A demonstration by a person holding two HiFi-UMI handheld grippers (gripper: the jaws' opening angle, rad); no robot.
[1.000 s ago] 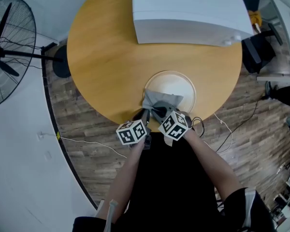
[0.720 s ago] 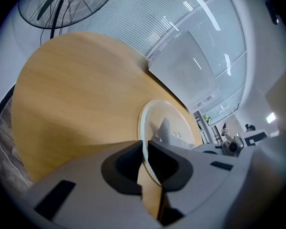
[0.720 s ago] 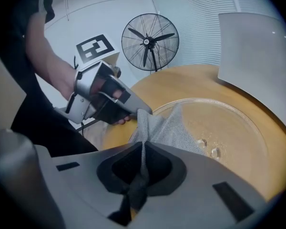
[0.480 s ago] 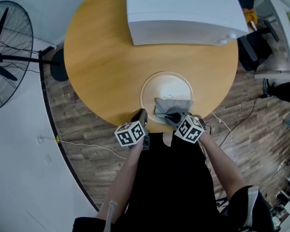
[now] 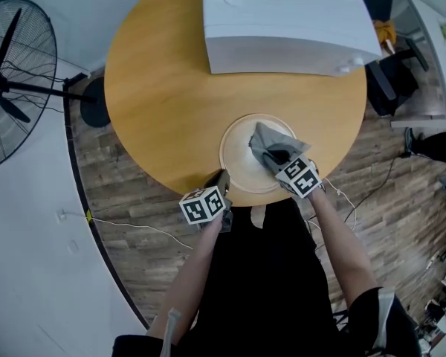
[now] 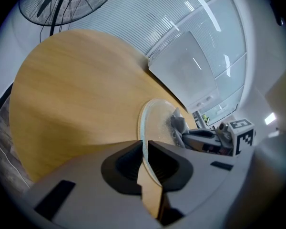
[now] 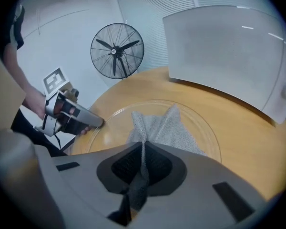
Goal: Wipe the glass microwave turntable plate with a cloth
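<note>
Hands come in from below, one claw each, both at the near edge of the round wooden worktop (image 5: 163,88). Left claw (image 5: 221,178) first: its jaws are clamped on the near-left rim of the plate (image 5: 238,161). In the left gripper view the glass edge runs straight up between the pads. Its marker cube hangs just off the worktop's edge.

Right claw (image 5: 277,158) is alongside, over the plate's right side, with its jaws pinched tight on the cloth (image 5: 268,141). A fold of grey weave is squeezed between the pads and trails back through them. From that pinch the cloth fans out onto the glass, lying on the plate's right half and up toward its middle, one peak pointing to the far side.

The plate itself lies flat on the worktop, close to the near edge and a touch right of centre, and its left half shows bare glass. Beyond it, a white appliance (image 5: 282,21) squats at the far edge, well apart from the plate. Off the worktop to the left, a black fan (image 5: 7,88) stands on the plank floor.
</note>
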